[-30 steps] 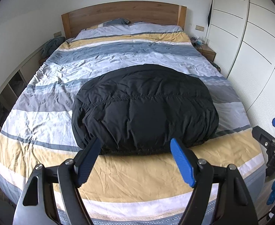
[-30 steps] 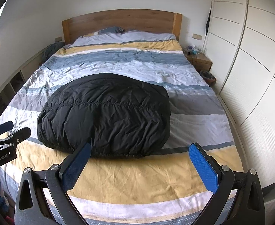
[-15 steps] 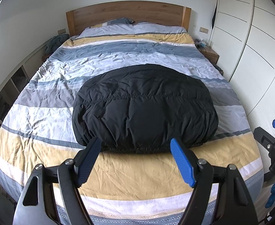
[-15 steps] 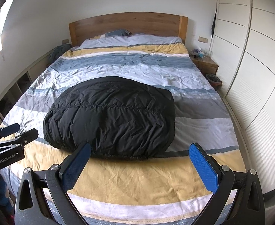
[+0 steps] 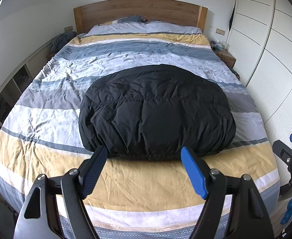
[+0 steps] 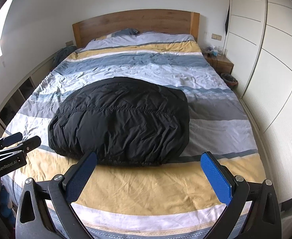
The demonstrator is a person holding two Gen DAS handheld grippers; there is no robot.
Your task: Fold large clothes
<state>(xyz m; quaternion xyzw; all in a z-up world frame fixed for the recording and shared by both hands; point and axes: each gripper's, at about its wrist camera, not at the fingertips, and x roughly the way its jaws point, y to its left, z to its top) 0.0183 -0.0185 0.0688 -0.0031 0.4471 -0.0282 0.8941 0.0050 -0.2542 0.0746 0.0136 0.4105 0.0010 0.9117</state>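
A black puffy jacket lies folded into a rounded bundle on the striped bed cover; the right wrist view shows the same jacket left of centre. My left gripper hangs open over the yellow stripe, just short of the jacket's near hem, nothing between its blue pads. My right gripper stands open too, wider, also short of the hem and empty. Each gripper shows at the edge of the other's view: the right one, the left one.
The bed has a wooden headboard and pillows at the far end. White wardrobe doors run along the right side, with a small nightstand and a bin beside them. Low shelving lines the left wall.
Both views have shifted slightly, with the bed and jacket sitting a little further right and down in frame. The jacket keeps its shape and both grippers stay open and empty.
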